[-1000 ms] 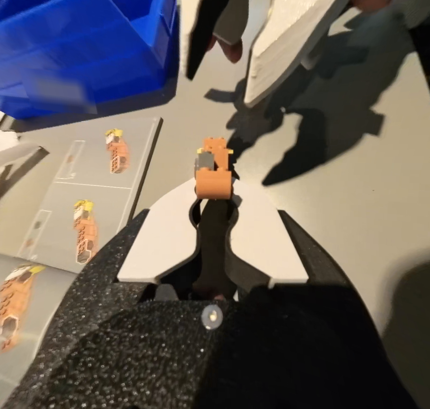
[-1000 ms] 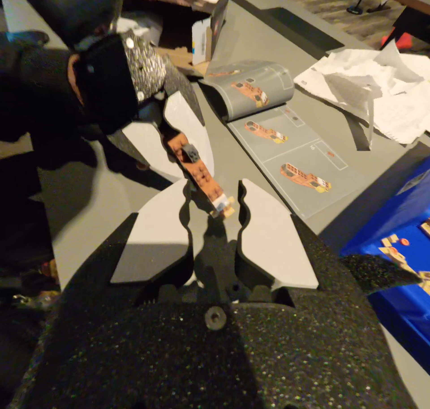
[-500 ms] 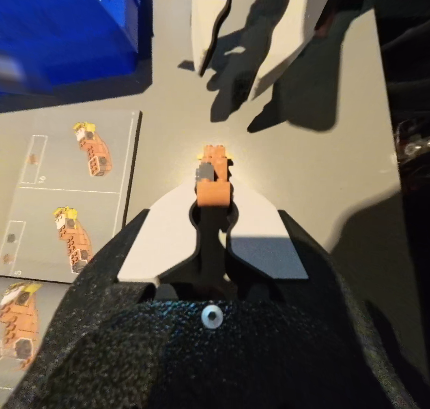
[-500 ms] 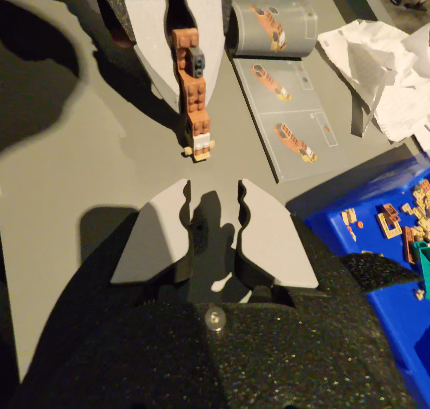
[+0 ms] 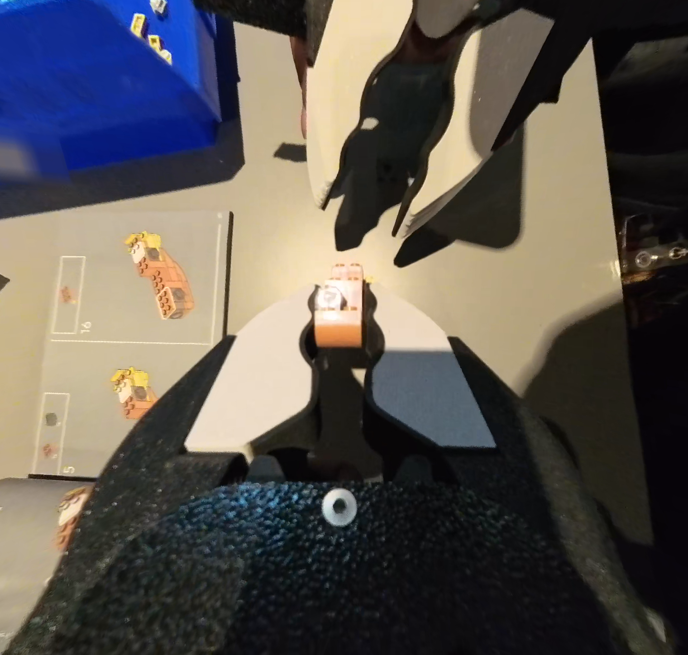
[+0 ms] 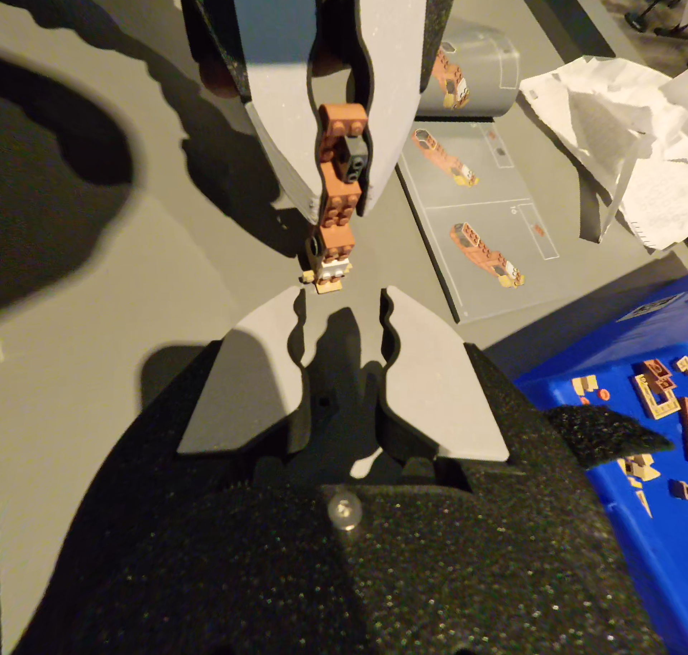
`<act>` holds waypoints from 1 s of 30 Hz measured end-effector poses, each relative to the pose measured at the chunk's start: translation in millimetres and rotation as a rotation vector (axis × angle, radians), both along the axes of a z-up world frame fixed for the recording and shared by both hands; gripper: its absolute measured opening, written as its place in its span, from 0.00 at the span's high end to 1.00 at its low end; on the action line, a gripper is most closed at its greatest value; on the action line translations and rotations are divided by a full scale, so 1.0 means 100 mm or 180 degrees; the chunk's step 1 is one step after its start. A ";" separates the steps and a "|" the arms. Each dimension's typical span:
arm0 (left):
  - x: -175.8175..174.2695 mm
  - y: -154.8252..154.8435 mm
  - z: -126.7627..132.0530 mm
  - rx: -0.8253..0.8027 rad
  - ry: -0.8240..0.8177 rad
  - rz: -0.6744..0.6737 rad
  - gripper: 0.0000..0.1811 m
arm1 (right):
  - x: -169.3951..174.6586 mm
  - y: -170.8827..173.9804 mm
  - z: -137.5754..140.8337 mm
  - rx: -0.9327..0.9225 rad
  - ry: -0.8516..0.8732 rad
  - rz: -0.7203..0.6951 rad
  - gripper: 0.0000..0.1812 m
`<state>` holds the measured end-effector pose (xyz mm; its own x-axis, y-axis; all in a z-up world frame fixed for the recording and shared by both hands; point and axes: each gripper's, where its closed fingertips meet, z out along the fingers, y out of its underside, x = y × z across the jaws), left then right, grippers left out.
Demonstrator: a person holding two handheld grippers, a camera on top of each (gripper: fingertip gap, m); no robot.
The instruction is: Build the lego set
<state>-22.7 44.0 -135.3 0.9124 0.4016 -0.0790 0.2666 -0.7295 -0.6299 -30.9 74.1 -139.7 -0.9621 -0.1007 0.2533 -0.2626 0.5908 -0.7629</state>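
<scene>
- The left tongs (image 5: 340, 302) are clamped on the rear part of the orange lego build (image 6: 337, 190). In the right wrist view their white fingers (image 6: 391, 97) close on both flanks of it, against the orange brick (image 5: 338, 333) at its back and the dark grey piece (image 6: 355, 156) on its side.
- The right tongs (image 6: 342, 294) are apart and hold nothing; the grey table (image 6: 130, 283) shows through the gap between them.
- The build is long and narrow. Its long axis runs straight from the left tongs toward the right tongs, and its white-and-tan nose (image 6: 327, 276) is the free end.
- That nose sits just beyond the tips of the right tongs, roughly centred on their gap and not yet between them. No touch is visible.
- In my judgement, the next move turns on this end-to-end line-up: the right tongs face the nose head-on and are the nearer to it, so a short push along the axis would bring it into the gap.
- Whether the nose rests on the table or hangs just above it, I cannot tell.
- Off to the side, the open instruction booklet (image 6: 484, 208) lies flat, well apart from the tongs.
- Past it stands the blue parts bin (image 6: 558, 395) with loose pieces (image 6: 655, 387), and crumpled white paper (image 6: 614, 134) lies beyond the booklet.
</scene>
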 end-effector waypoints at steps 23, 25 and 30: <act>0.41 -0.24 0.66 0.1846 0.1063 0.1058 0.73 | -0.06 0.79 -0.18 0.0382 -0.0274 -0.0155 0.79; 0.49 -0.18 0.59 0.1958 0.1089 0.1225 0.74 | -0.06 0.80 -0.24 0.0455 -0.0236 -0.0113 0.79; 0.67 0.07 0.34 0.1732 0.1051 0.1180 0.74 | -0.06 0.69 -0.31 0.0566 0.0015 0.0182 0.77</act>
